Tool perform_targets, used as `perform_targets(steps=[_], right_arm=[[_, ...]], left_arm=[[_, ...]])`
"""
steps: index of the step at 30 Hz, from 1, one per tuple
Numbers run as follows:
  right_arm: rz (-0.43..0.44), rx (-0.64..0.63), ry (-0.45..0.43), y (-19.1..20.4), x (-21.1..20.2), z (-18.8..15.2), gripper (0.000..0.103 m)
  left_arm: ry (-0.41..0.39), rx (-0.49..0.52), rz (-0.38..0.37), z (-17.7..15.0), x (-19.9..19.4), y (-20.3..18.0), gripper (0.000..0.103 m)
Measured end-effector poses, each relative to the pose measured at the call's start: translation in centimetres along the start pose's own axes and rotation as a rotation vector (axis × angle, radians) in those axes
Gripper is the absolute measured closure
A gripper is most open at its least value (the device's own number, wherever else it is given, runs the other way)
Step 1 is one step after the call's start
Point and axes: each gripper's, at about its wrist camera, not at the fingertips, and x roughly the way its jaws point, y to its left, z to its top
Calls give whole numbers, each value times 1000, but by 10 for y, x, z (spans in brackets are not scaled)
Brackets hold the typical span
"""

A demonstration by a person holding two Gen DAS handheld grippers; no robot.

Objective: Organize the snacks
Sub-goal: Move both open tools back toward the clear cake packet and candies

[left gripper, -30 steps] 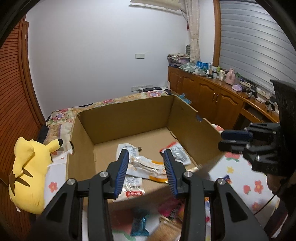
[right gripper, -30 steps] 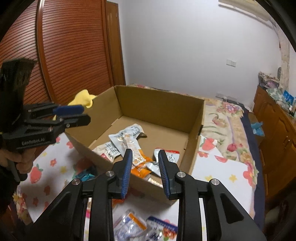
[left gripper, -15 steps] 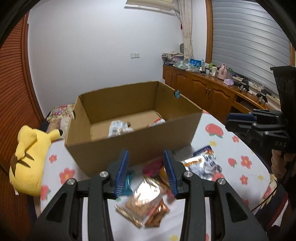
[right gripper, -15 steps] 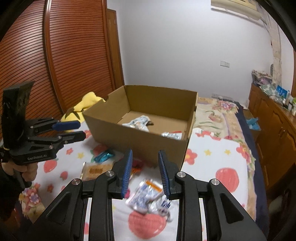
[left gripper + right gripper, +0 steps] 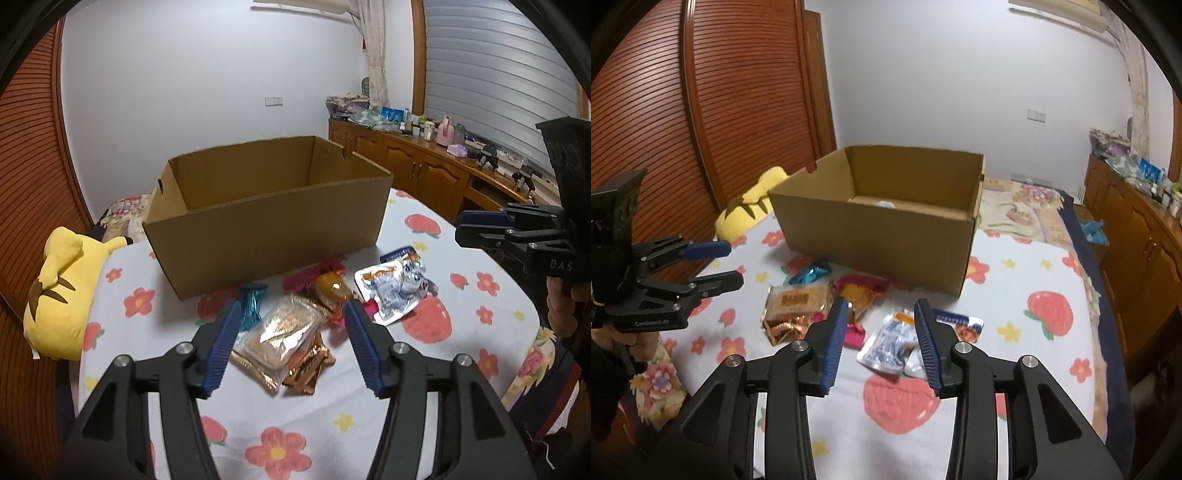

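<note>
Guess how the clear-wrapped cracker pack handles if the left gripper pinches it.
The cracker pack looks flat and boxy, so probably fairly stiff. Its glossy film shows glare, so it may slip. It lies partly on a copper wrapper, which might drag along. The left gripper is open over it.

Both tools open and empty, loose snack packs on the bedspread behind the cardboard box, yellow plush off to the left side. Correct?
One error: the loose snack packs lie in front of the cardboard box, on its near side toward the tools, not behind it. Both wrist views show this. The rest holds: left tool and right tool are open and empty, and the yellow plush sits to the left.
</note>
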Motion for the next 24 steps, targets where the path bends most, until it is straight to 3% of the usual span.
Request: perform_targets(steps=[6,17,24], right_arm=[[9,-12,47,13,22,-7,51],[71,-21,143,41,89,-5,49],[56,-9,168,49,117,4,44]], left_arm=[[41,-30,11,-17,13,8,41],[105,-65,39,-49,24,25,41],[112,-70,65,-55,25,31,41]])
